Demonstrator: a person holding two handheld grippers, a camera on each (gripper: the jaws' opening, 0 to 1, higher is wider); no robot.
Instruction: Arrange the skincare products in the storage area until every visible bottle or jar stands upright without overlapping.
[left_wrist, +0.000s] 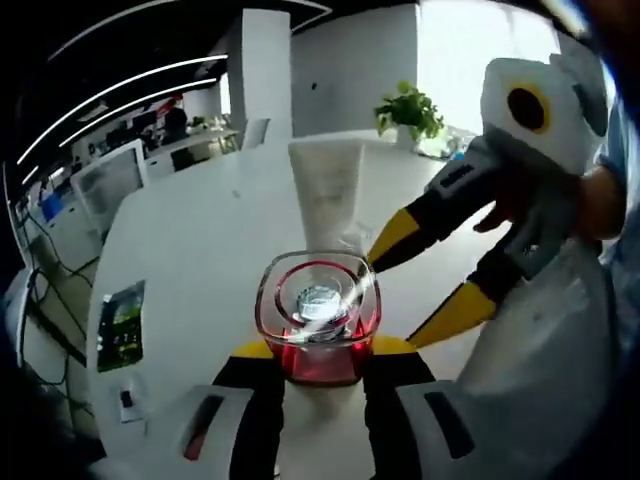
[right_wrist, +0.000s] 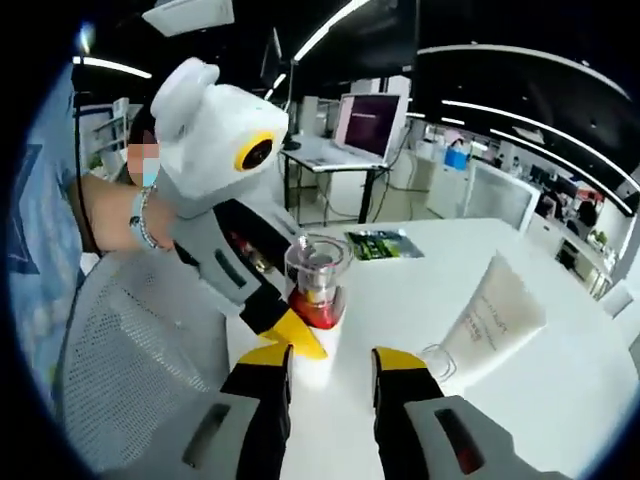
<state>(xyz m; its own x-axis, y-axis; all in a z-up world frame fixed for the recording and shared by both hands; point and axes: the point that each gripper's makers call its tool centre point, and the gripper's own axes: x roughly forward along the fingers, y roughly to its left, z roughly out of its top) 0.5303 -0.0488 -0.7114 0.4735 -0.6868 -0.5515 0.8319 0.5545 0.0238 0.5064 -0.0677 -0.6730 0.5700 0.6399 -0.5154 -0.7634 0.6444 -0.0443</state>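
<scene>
- Left gripper (left_wrist: 318, 350) holds the red glass perfume bottle (left_wrist: 318, 318), clear square cap facing the camera; its fingers (left_wrist: 252, 352) press on both sides of the red base, so the bottle is clamped for carrying or setting down.
- In the right gripper view the same bottle (right_wrist: 316, 290) stands upright with its base on or just above the white worktop (right_wrist: 560, 400), the left gripper (right_wrist: 285, 330) on it from the left. Contact with the surface can't be confirmed.
- Upright hold makes sense: the task wants every bottle standing, so it only needs lowering and letting go.
- White squeeze tube (left_wrist: 326, 195) lies flat on the worktop (left_wrist: 190, 250) just beyond the bottle, near the middle; in the right gripper view the tube (right_wrist: 492, 325) lies right of the bottle, clear cap end toward the near side. Not upright yet, likely the next target.
- Right gripper (right_wrist: 330, 362) hovers in the gap between bottle and tube, fingers (right_wrist: 398, 362) apart and holding nothing; looks staged to go for the tube.
- In the left gripper view the right gripper (left_wrist: 425, 285) comes in from the right, yellow tips spread, near the tube and bottle cap, touching neither as far as I can tell.
- Risk: bottle and tube sit close, so the release needs space to avoid overlap.
- Far right a potted plant (left_wrist: 410, 110); near left a leaflet (left_wrist: 121, 325) lies flat. Neither is in the way.
</scene>
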